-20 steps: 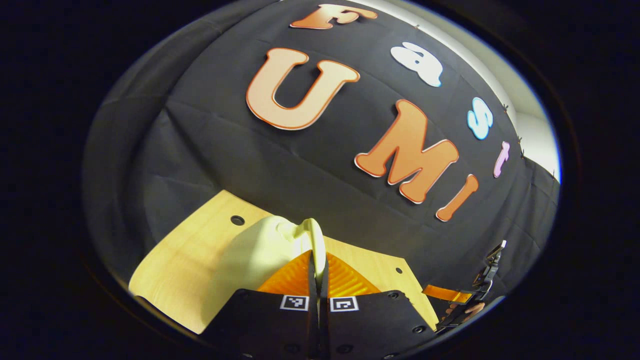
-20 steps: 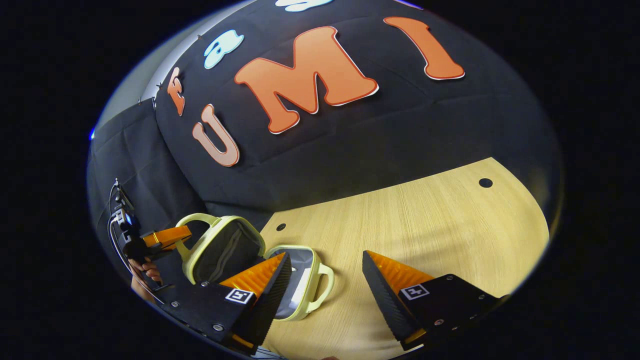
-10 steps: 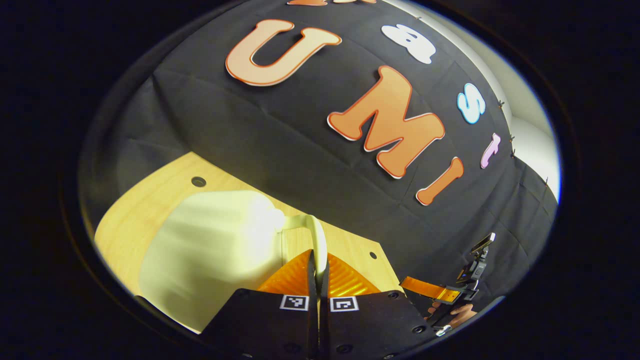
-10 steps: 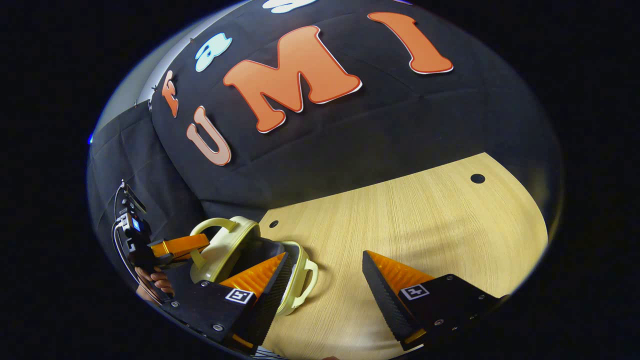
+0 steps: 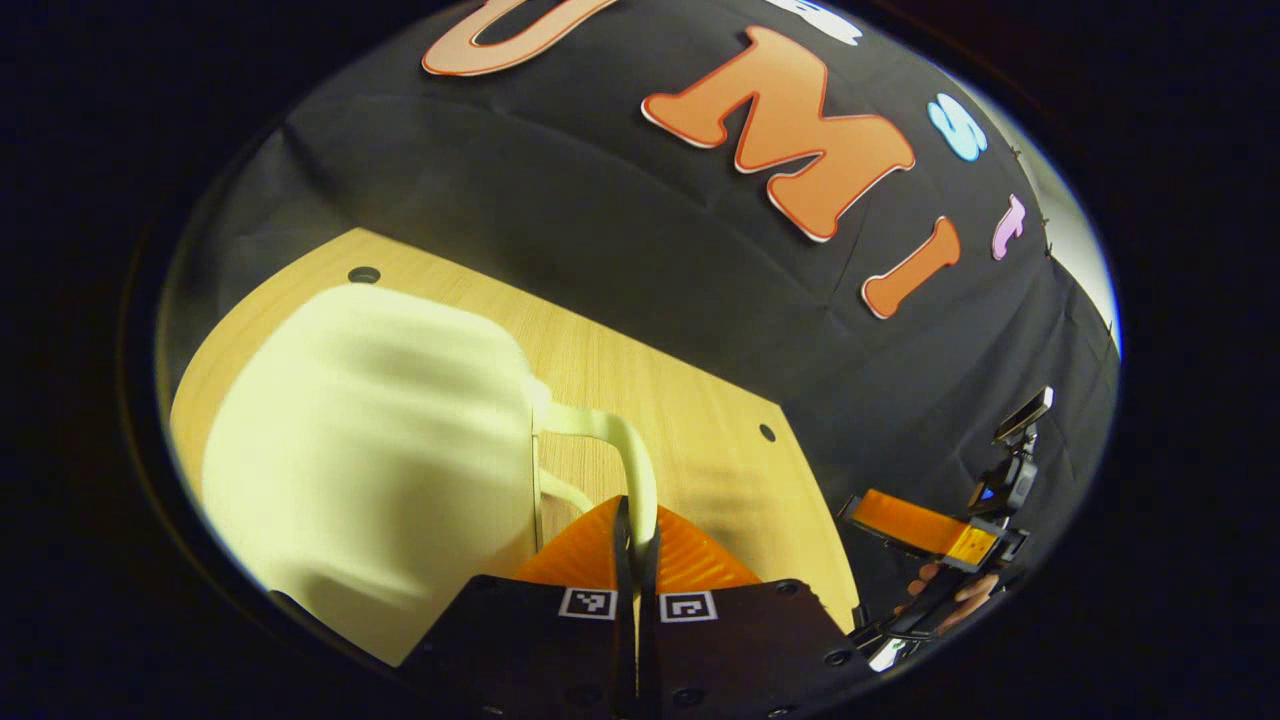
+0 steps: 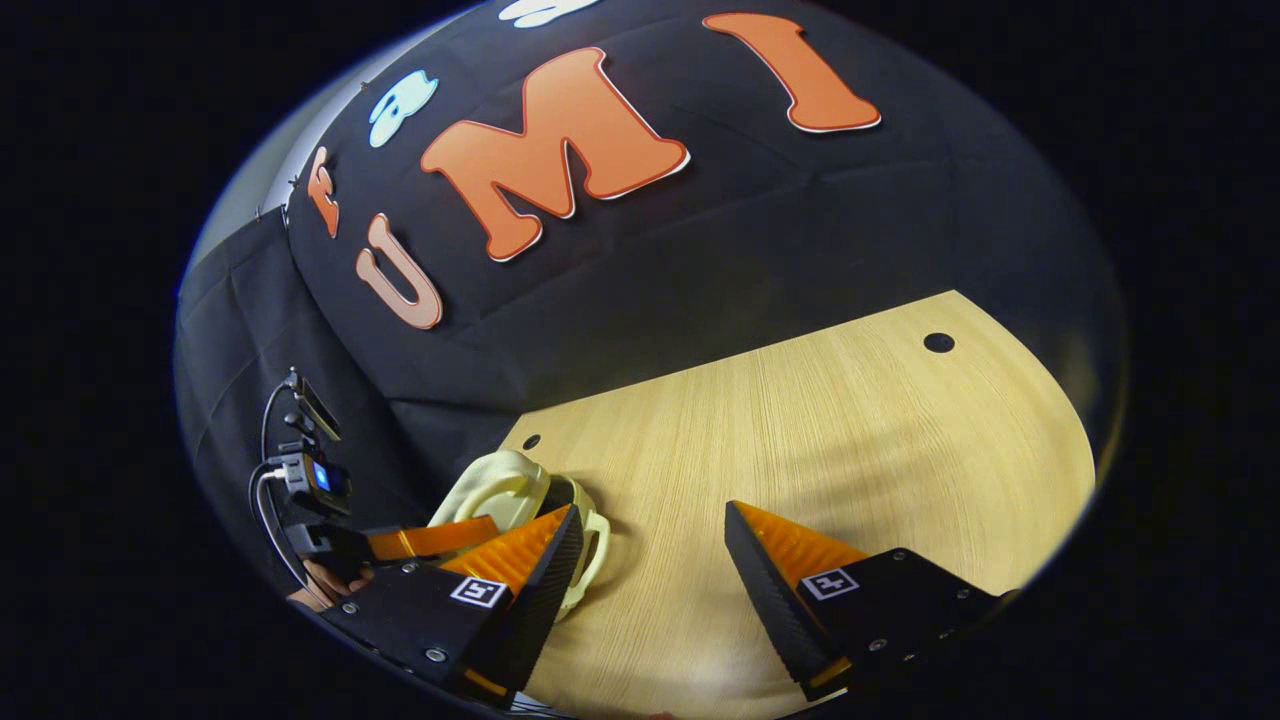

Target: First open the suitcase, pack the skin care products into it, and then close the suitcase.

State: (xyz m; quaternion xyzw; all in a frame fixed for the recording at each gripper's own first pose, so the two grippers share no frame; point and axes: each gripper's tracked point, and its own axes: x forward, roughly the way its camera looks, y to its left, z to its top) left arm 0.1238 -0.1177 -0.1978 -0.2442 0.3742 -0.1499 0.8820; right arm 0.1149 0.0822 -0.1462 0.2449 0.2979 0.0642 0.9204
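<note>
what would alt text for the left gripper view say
The left gripper is shut on the handle of a pale yellow suitcase resting on a wooden table. The right gripper, held in a hand, sits off to the right.

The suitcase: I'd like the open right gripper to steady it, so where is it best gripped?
Probably the loop handle on the suitcase: thin enough to pinch, standing clear of the rounded shell. The left gripper already pinches one handle; the right gripper could come across the table to the handle facing it.
</note>
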